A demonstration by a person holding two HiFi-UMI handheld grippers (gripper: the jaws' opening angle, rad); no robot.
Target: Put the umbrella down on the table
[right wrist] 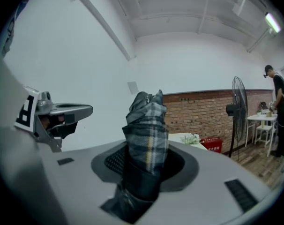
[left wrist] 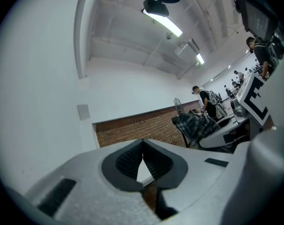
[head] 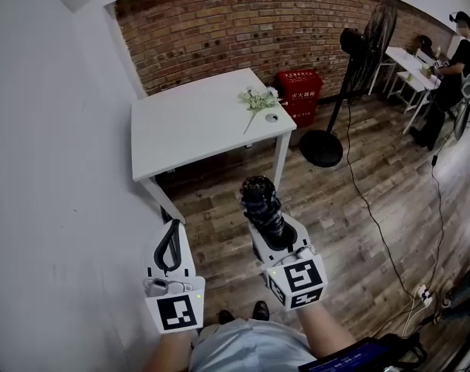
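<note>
Right gripper [head: 272, 227] has its fingers clamped around the folded plaid umbrella [head: 262, 201], held about level with the tip aimed at the white worktop [head: 196, 122]. That's well apart across the wood floor, so I'd say it's carrying, not placing yet. Left gripper [head: 172, 231] fingers are pinched together on nothing, just idling alongside.

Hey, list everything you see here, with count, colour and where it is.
table: one, white, by the brick wall ahead
flowers: one bunch, pale, on the table's right end
box: one, red, on the floor right of the table
fan: one, black, standing right of the box
person: one, dark clothes, far right
umbrella: one, dark plaid, folded, in the right gripper
left gripper: one, white, shut, empty
right gripper: one, white, shut on the umbrella
</note>
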